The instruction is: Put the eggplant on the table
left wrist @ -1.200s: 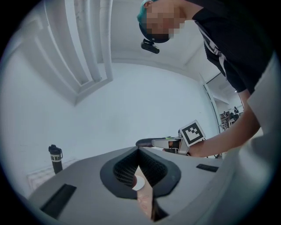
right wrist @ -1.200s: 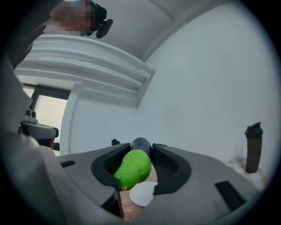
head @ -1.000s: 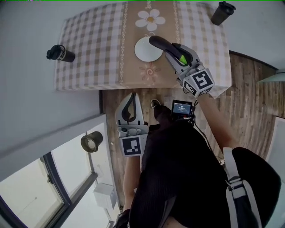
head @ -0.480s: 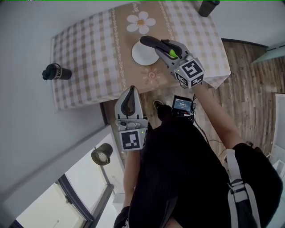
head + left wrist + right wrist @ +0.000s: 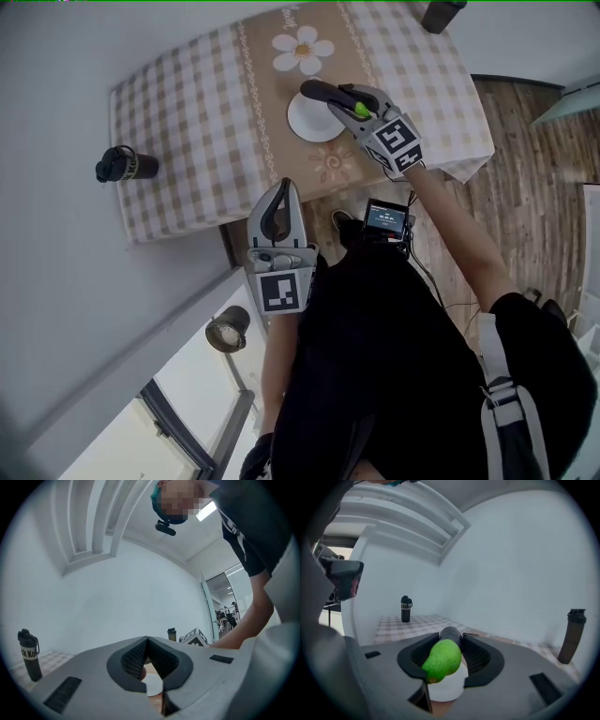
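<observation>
Lower centre, the left tool (image 5: 283,186) hangs with its jaws pressed together, empty. Farther up, the right tool (image 5: 349,97) clamps the eggplant (image 5: 319,93), green end rearward, above a white plate (image 5: 309,127) on the checked surface (image 5: 187,122).

A: What did the left gripper (image 5: 147,639) look like?
B: Its jaws met at the tips. A white plate (image 5: 153,685) showed beneath, and a dark bottle (image 5: 28,654) stood left on checked cloth (image 5: 47,658).
</observation>
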Motion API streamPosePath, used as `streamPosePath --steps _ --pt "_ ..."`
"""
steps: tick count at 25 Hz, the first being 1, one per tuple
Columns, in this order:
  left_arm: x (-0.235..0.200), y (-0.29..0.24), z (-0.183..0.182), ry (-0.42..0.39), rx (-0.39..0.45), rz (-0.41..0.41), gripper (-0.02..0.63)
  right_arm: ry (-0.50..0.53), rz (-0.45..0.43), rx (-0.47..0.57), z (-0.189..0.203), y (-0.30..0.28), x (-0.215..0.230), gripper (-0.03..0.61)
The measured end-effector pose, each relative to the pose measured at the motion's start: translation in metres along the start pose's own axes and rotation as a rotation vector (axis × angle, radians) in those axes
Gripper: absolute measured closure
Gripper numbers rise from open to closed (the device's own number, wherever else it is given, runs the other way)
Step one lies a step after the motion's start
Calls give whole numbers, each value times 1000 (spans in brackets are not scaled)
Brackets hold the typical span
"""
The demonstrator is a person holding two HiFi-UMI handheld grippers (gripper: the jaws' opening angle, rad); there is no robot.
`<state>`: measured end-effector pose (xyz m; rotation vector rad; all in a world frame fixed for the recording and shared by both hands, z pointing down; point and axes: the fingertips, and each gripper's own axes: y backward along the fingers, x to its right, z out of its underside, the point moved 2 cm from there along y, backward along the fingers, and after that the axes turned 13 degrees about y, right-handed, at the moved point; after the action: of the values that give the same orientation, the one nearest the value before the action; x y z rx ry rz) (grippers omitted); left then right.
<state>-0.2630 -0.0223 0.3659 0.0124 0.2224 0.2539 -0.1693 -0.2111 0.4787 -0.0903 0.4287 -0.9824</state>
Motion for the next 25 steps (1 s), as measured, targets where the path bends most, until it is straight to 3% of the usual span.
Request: streamPosePath --steps 3,6,19,22,25 --pt "-13 1 -26 41 8 9 624 36 -18 -67 -18 -9 -1 416" --pt "-6 0 -2 28 0 4 624 37 -37 -75 15 -14 -6 414" --pt "-12 1 28 -20 -17 -56 624 32 -122 -120 73 -57 -25 414" --pt "-14 3 25 -5 -15 -69 624 41 -140 -135 71 -63 -25 414" --pt "-28 7 0 42 -10 -74 624 60 -167 -192 50 -71 -27 414"
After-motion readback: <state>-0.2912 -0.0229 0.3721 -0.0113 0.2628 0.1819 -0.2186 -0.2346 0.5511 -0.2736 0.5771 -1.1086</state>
